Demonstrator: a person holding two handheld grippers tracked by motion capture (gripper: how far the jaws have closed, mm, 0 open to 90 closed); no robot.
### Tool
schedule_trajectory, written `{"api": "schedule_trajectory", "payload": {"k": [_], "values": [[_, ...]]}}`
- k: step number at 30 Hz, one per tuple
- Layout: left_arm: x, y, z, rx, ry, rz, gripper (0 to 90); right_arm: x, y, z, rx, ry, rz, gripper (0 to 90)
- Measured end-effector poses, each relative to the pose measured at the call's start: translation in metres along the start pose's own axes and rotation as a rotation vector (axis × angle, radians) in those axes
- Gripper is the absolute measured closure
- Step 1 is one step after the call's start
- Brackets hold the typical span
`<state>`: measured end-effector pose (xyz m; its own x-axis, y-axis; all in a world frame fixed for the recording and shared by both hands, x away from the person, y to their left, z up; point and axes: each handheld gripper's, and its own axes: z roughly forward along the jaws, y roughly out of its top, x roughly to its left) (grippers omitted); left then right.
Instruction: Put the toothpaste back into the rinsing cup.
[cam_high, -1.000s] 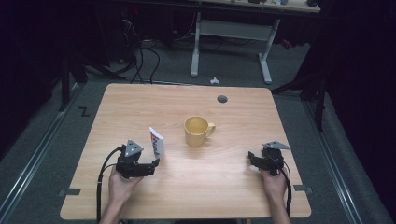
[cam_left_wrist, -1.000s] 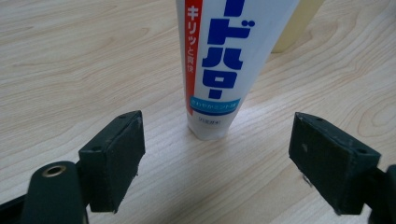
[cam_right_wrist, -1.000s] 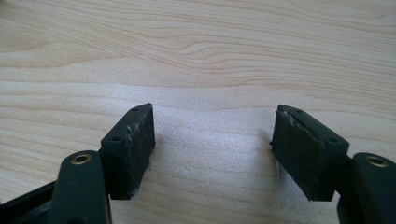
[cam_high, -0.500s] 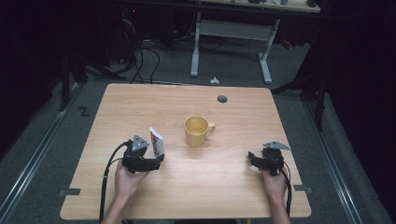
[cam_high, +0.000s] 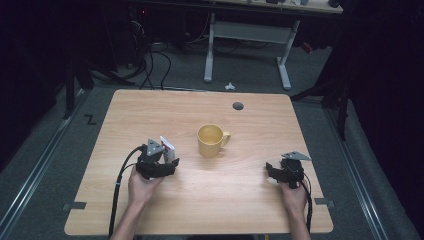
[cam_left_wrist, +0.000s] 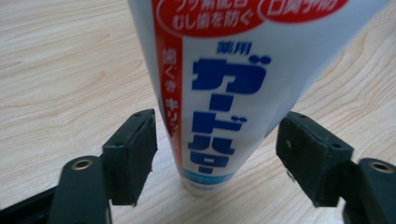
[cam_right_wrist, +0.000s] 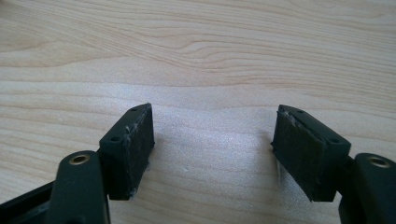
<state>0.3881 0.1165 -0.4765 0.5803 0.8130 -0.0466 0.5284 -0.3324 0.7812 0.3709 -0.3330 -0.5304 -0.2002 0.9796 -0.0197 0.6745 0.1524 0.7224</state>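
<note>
Left to right across the table (cam_high: 200, 210). Near the front-left corner we see the left gripper (cam_high: 170, 161) with the toothpaste tube (cam_high: 167, 148) standing cap-down between its jaws; in the left gripper view the tube (cam_left_wrist: 224, 88) leans slightly, and bare wood shows on both sides between it and the pads (cam_left_wrist: 133, 156), so the jaws are released, though they have just been closing around it. Toward the table's middle stands the yellow mug (cam_high: 211, 140), apart from the tube. Near the front-right corner the right gripper (cam_high: 272, 172) rests with its jaws spread over bare wood.

Risk, as we judge it: the tube balances on a narrow cap, so one pad arriving first could tip it toward the mug; a grip low on the soft body could let it swing or squeeze.

Against the frame one second earlier: the left gripper has moved in toward the tube and narrowed; tube, mug and right gripper keep their places.
</note>
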Motion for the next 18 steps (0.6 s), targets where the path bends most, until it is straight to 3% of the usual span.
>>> {"api": "schedule_trajectory", "payload": {"k": [8,18], "values": [[0.0014,0.0011,0.0019,-0.003,0.008,-0.023,42.6,0.0003,0.0005,0.0006,0.001,-0.007,0.007,29.3],[-0.0015,-0.0003,0.0008,-0.009,0.014,0.025,47.2,0.0003,0.0006,0.0006,0.001,-0.008,0.008,29.2]]}}
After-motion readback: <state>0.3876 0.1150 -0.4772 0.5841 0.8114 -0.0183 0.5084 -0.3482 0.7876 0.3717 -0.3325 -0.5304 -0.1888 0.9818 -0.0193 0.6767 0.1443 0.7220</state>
